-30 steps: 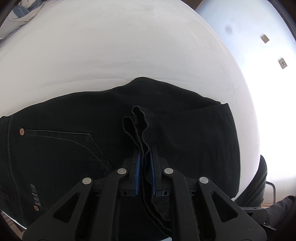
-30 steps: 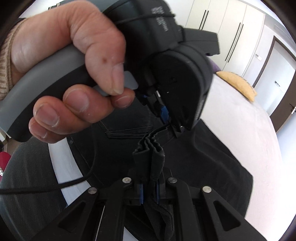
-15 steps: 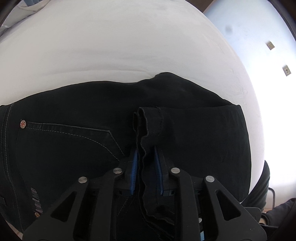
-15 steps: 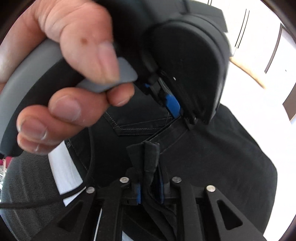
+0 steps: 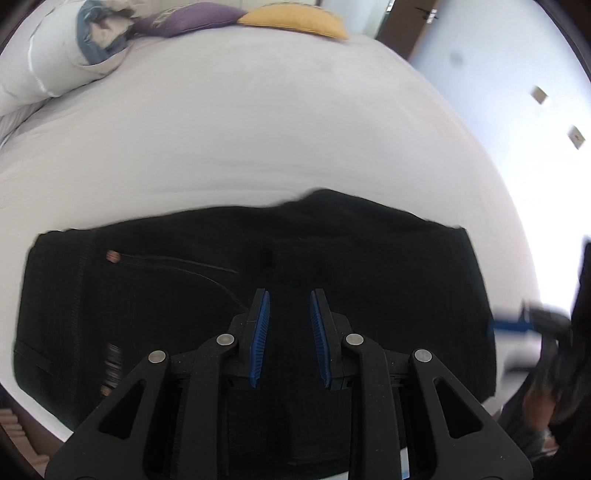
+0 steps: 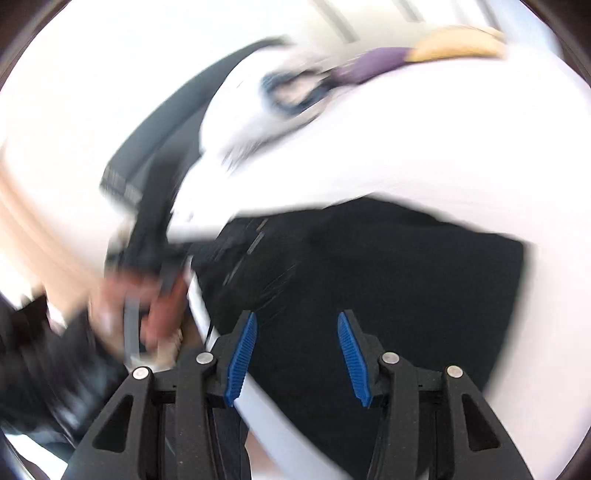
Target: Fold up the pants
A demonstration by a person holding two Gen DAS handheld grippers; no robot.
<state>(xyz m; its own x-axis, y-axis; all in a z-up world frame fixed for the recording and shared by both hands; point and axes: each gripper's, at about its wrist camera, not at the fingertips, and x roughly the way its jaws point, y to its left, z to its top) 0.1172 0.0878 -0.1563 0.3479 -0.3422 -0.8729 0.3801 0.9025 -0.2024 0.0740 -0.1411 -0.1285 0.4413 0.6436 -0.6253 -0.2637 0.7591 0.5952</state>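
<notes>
The black pants [image 5: 258, 266] lie folded in a flat rectangle on the white bed [image 5: 258, 129], with a rivet and pocket seam showing at the left. My left gripper [image 5: 288, 299] is open and empty just above the near part of the pants. My right gripper [image 6: 297, 321] is open and empty over the pants [image 6: 388, 266] near the bed's edge; its view is blurred by motion. The right gripper also shows at the right edge of the left wrist view [image 5: 524, 325].
Pillows lie at the far end of the bed: a yellow one [image 5: 295, 18], a purple one [image 5: 192, 16] and a white and blue one [image 5: 74, 48]. A blurred hand on the other gripper's handle [image 6: 147, 295] is at the left of the right wrist view.
Both grippers have let go of the bunched pants fabric and opened. Both have pulled back, and the pants now lie flat. The right gripper is swinging fast.
</notes>
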